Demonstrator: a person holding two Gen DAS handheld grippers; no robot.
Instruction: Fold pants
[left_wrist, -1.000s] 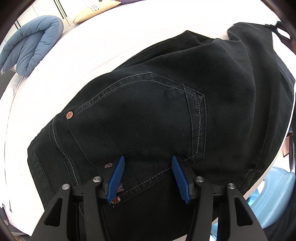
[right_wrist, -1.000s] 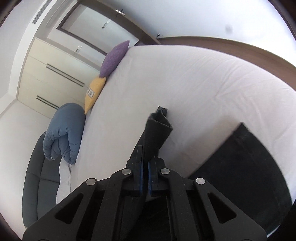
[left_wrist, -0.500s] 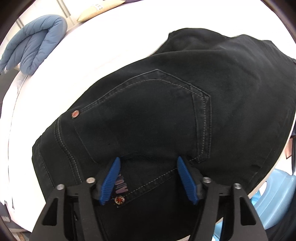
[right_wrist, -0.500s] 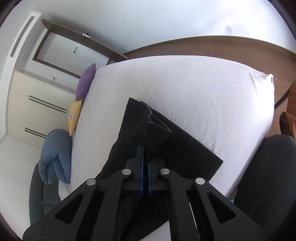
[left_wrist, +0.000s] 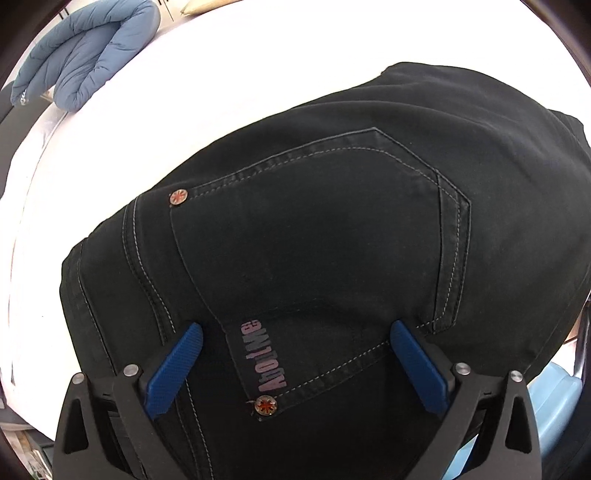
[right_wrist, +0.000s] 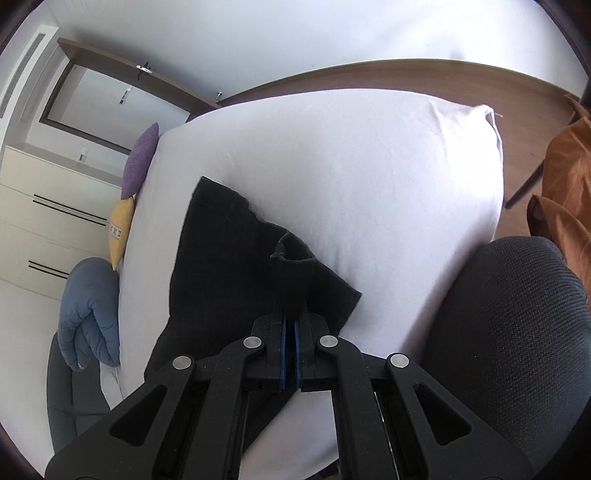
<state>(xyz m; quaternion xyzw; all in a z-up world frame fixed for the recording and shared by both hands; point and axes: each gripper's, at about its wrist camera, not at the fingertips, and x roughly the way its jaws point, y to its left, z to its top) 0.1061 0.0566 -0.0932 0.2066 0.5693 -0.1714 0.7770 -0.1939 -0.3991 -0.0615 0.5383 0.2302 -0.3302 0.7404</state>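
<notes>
Black jeans (left_wrist: 332, 229) lie on a white bed (left_wrist: 110, 155), seat side up with a back pocket and copper rivets showing. My left gripper (left_wrist: 295, 334) is open, its blue pads (left_wrist: 173, 365) resting low over the waistband on either side of the pocket label, holding nothing. In the right wrist view the jeans' leg end (right_wrist: 229, 258) lies folded on the bed. My right gripper (right_wrist: 290, 314) is shut on a bunched hem of the black fabric (right_wrist: 291, 273).
A blue puffy jacket (left_wrist: 81, 55) lies at the bed's left edge, also in the right wrist view (right_wrist: 88, 314). Purple (right_wrist: 142, 162) and yellow (right_wrist: 120, 232) pillows sit at the head. A dark mesh chair (right_wrist: 509, 332) stands right of the bed. A light blue bin (left_wrist: 554, 406) is below right.
My right gripper has carried the leg end down and back over the jeans. My left gripper has opened wider and moved closer to the waistband, and the pocket label now shows.
</notes>
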